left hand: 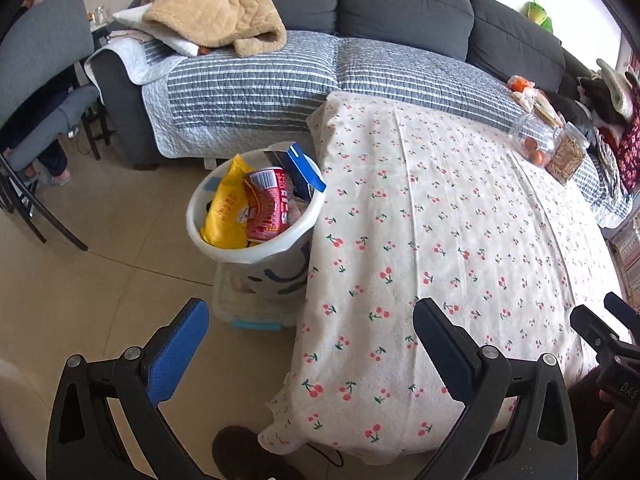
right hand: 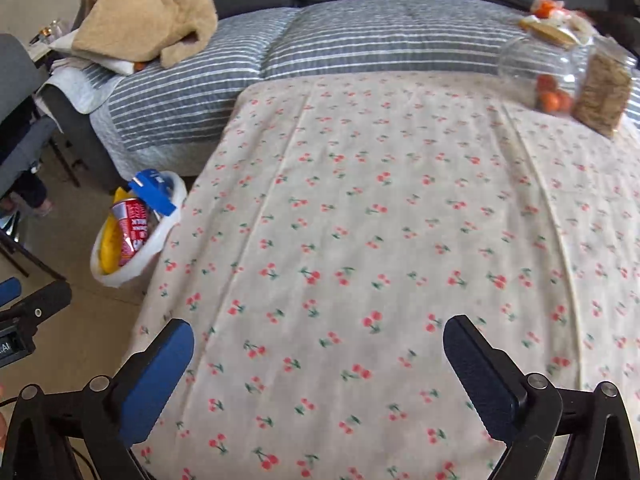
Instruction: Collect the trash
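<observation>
A white trash bin (left hand: pixel 256 254) stands on the floor at the table's left edge. It holds a yellow snack bag (left hand: pixel 224 212), a red can (left hand: pixel 270 208) and a blue box (left hand: pixel 306 168). The bin also shows in the right wrist view (right hand: pixel 132 268) at the left. My left gripper (left hand: pixel 312 320) is open and empty, above the table's near left corner. My right gripper (right hand: pixel 318 340) is open and empty over the cherry-print tablecloth (right hand: pixel 360 220).
Two clear jars (right hand: pixel 560 80) with oranges and snacks stand at the table's far right. A grey sofa with a striped cover (left hand: pixel 280 80) and a tan blanket (left hand: pixel 216 4) lies behind. A grey chair (left hand: pixel 36 80) is at the left.
</observation>
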`<control>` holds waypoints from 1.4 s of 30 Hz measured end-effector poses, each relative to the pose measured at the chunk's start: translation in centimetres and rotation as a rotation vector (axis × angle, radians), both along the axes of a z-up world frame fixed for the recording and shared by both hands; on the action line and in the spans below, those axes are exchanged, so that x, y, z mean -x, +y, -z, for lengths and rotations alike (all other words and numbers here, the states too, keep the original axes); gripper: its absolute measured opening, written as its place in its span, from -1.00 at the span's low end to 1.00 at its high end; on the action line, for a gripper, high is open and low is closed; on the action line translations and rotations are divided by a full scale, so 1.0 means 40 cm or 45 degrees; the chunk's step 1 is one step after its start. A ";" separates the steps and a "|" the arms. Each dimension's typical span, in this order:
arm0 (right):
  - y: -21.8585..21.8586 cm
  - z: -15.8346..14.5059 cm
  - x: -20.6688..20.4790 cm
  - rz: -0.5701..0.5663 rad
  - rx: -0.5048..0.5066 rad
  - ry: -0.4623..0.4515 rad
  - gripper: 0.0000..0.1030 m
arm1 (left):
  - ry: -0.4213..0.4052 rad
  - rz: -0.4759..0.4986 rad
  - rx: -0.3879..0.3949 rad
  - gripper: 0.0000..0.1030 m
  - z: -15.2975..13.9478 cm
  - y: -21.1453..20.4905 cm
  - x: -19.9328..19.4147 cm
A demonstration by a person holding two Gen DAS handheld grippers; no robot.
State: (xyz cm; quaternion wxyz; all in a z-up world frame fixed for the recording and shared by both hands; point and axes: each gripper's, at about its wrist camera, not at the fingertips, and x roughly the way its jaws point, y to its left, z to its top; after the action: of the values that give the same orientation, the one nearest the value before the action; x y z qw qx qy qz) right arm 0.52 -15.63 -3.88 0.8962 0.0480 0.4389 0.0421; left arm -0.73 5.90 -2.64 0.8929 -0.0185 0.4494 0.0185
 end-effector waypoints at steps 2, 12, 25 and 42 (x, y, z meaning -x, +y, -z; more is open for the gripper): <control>-0.017 -0.002 0.041 0.050 0.073 -0.032 0.99 | -0.022 0.022 -0.029 1.00 -0.007 -0.024 0.024; -0.042 0.001 0.075 0.125 0.259 -0.110 0.99 | -0.098 0.046 -0.112 1.00 0.003 -0.086 0.084; -0.034 0.020 0.062 0.097 0.230 -0.076 0.99 | -0.078 0.039 -0.106 1.00 0.017 -0.077 0.067; -0.030 0.022 0.066 0.094 0.234 -0.078 0.99 | -0.087 0.030 -0.109 1.00 0.015 -0.077 0.070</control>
State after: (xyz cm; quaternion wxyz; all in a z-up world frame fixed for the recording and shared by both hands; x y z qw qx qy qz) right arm -2.10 -16.84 -4.78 0.9107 -0.0196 0.4114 -0.0301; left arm -3.53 2.81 -3.24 0.9080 0.0245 0.4175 0.0265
